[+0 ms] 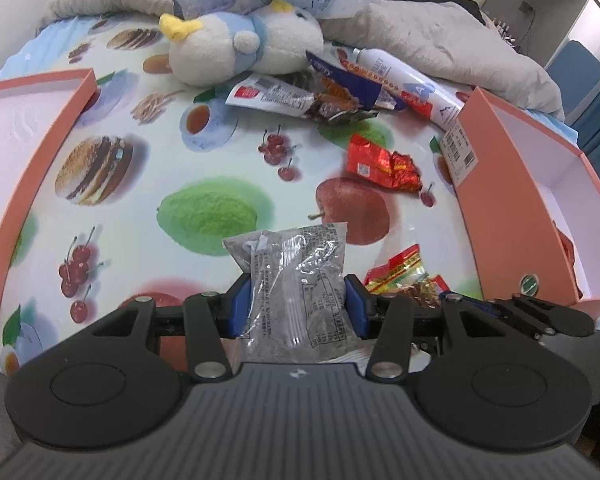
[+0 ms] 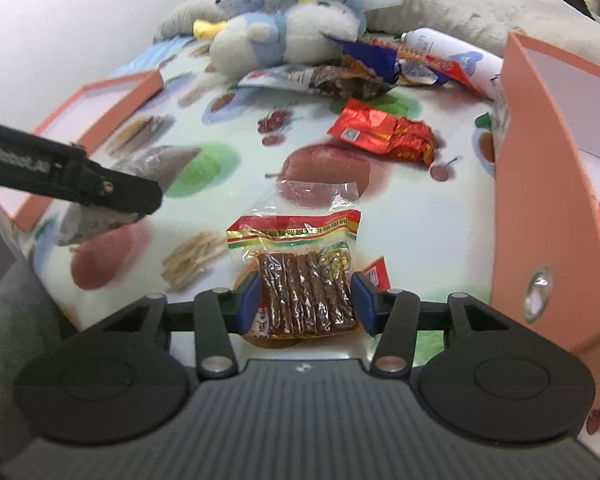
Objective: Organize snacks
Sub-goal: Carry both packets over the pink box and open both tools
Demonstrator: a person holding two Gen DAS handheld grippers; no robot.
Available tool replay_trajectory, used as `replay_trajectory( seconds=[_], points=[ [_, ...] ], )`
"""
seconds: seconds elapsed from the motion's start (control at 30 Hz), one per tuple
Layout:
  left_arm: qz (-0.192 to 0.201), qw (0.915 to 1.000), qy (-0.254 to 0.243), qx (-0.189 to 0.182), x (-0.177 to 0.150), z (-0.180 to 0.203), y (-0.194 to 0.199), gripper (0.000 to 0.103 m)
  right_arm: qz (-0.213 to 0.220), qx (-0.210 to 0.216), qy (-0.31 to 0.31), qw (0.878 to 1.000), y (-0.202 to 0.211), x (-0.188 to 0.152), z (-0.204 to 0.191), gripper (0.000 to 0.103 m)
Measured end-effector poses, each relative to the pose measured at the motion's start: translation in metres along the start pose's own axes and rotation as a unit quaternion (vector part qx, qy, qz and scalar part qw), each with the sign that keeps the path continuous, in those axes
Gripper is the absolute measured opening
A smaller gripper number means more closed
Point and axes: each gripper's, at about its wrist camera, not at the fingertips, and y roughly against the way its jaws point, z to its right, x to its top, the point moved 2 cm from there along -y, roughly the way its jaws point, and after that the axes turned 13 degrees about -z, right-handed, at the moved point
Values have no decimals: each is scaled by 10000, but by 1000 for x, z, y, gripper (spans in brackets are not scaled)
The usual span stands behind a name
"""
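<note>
Your left gripper (image 1: 298, 306) pinches a clear packet of grey-speckled snack (image 1: 296, 280) with black print, both blue pads pressed into its sides, and it is held above the fruit-print cloth (image 1: 140, 208). Your right gripper (image 2: 305, 306) has its pads at the two sides of a clear packet of brown strips (image 2: 304, 280) with a red, yellow and green band across its top; the pads look to be touching it, and the packet lies on the cloth. Further out a crumpled red foil packet (image 2: 384, 136) lies near the tall side of the salmon box (image 2: 540, 200) on the right, and the shallow salmon lid (image 1: 28, 160) sits at the left. Beyond, a pile of opened wrappers (image 1: 328, 100), a white spray can (image 1: 404, 80) and a blue-and-white plush toy (image 1: 236, 48) rest against a grey blanket (image 1: 440, 40)
</note>
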Motion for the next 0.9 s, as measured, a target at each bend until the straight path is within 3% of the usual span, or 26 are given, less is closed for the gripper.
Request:
replay_trajectory(
  seconds=[0.43,0.9],
  points=[
    [331,9994,-23,-119,29,13,53,54,520,-58,-201,9984,77,39,-1,52],
    [835,9948,-219,-545,64,48,120,55,1339,-399,-439,9892,159,73,13,52]
  ],
)
